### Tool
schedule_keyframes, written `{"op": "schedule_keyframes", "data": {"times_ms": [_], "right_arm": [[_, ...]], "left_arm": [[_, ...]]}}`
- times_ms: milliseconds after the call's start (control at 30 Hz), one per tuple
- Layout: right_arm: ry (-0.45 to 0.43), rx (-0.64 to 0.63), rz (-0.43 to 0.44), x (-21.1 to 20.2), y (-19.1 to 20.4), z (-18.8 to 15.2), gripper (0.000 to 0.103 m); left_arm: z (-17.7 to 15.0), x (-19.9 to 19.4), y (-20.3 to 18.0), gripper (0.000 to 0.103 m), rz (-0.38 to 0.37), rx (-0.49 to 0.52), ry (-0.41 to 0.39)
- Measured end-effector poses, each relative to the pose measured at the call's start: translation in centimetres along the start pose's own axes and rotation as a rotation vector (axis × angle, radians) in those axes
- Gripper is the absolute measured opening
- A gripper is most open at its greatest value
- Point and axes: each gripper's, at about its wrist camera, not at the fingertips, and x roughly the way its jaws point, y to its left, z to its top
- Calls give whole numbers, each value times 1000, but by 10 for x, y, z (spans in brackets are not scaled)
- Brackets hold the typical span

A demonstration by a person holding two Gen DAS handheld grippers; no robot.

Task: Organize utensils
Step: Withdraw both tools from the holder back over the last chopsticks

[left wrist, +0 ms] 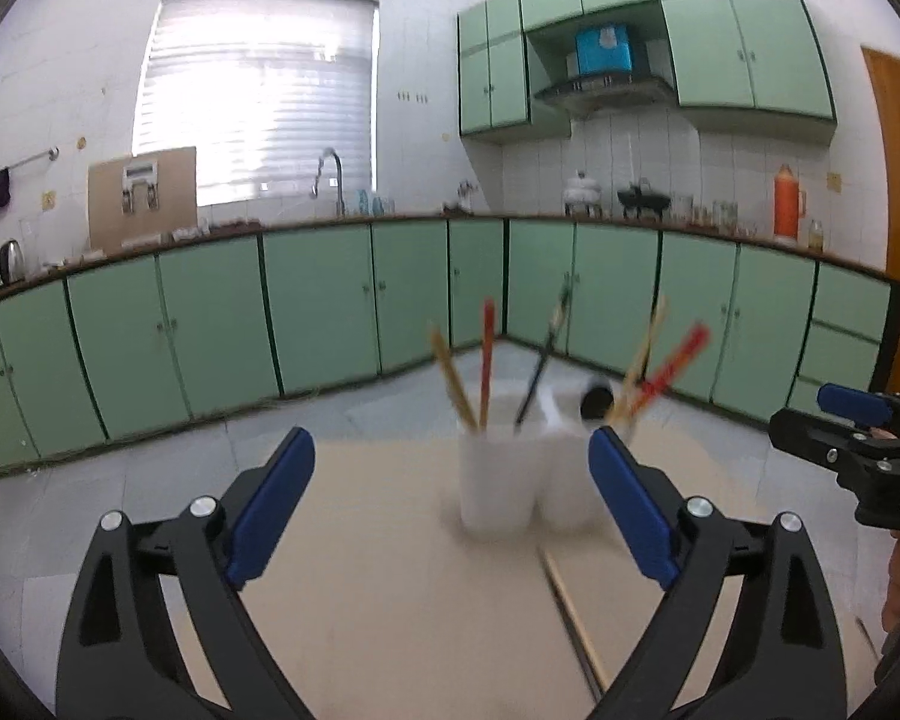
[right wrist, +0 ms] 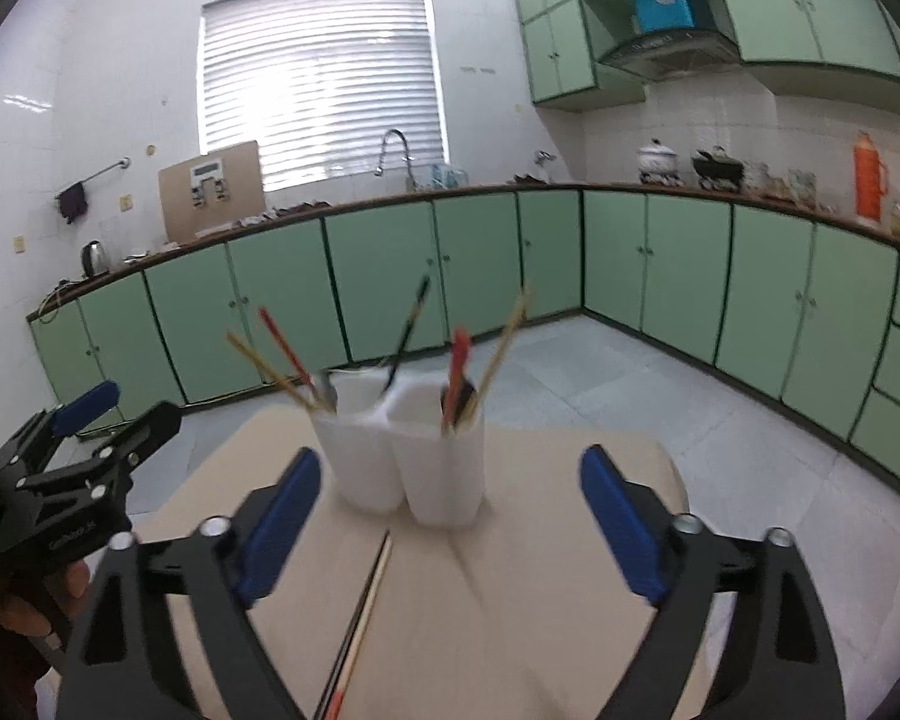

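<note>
Standing at frame centre on the beige desk (right wrist: 540, 570), two touching white holder cups (right wrist: 408, 462) contain upright chopsticks (right wrist: 459, 378), one loose chopstick (right wrist: 369, 594) lies on the desk below them, and both the left hand-held gripper (left wrist: 450, 516) and right hand-held gripper (right wrist: 450, 516) are spread wide, holding nothing.

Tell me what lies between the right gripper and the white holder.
In the right wrist view, loose chopsticks lie on the table there.

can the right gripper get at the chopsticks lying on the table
Probably yes: the right gripper is open, and the chopsticks lie flat on the table just below it, in front of the white holder, nothing covering them.
</note>
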Motion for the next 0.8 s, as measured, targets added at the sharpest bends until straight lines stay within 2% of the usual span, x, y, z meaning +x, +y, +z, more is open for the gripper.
{"op": "schedule_keyframes", "data": {"times_ms": [133,300,567,800], "right_arm": [[60,-6,-18,2,3,-31,95],[114,-1,-18,1,6,-60,97],[216,-22,-20,-1,17,-108,96],[333,-39,39,-3,35,-139,66]], "left_arm": [[-32,0,2,91,-10,8,100],[-63,-2,6,94,-13,25,182],[-100,-12,6,94,2,46,249],[-125,-19,6,94,12,56,323]]}}
